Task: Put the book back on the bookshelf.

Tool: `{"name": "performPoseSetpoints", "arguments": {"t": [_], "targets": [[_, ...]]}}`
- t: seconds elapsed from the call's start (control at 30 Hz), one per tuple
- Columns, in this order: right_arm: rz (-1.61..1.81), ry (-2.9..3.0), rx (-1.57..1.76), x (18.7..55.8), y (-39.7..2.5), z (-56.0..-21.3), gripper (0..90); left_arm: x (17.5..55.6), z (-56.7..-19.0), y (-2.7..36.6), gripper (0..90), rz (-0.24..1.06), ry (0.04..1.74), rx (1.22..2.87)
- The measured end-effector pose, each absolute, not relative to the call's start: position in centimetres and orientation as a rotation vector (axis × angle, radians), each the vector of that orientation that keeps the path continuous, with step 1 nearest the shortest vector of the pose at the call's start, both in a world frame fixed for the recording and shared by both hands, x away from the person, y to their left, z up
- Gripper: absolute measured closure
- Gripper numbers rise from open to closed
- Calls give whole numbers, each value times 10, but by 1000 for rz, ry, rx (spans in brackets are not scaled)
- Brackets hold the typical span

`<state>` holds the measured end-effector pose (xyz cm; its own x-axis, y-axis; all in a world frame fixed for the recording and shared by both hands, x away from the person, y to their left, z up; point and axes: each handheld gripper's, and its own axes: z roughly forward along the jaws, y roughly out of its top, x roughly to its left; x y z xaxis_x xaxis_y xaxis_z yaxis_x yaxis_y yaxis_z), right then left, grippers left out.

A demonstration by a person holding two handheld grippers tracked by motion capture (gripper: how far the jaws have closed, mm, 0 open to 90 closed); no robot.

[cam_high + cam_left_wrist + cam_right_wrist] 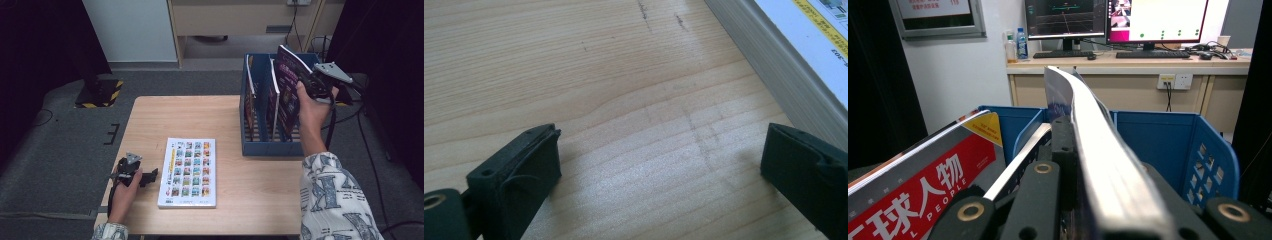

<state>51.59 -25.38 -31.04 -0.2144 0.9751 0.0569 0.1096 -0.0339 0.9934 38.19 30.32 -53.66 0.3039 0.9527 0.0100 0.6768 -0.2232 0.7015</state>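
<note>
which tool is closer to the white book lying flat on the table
Left. The left tool rests open on the table just beside the white book, at its left edge. The right tool is far off over the blue rack, shut on a purple book.

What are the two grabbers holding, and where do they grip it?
The right gripper pinches the purple book by its upper edge, above the blue rack. The left gripper is open and holds nothing.
</note>
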Motion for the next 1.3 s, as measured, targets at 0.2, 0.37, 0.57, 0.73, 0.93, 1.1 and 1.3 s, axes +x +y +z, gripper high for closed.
{"name": "performPoseSetpoints", "arguments": {"t": [0.2,0.37,0.57,0.73,0.93,1.1,1.3], "targets": [[1352,1431,1210,519,-249,-316,838,382,-537,303,16,603,1443,1983],[1342,1425,1218,521,-248,-324,837,382,-537,303,16,603,1443,1983],[1336,1420,1232,526,-245,-334,835,382,-537,303,16,602,1443,1983],[1327,1403,1232,526,-243,-340,835,382,-537,303,13,600,1441,1985],[1318,1420,1234,528,-243,-348,835,382,-537,303,11,600,1440,1986],[1314,1435,1238,529,-244,-354,834,382,-537,303,10,600,1440,1986],[1316,1471,1225,529,-239,-360,826,382,-537,303,10,600,1438,1987]]}}
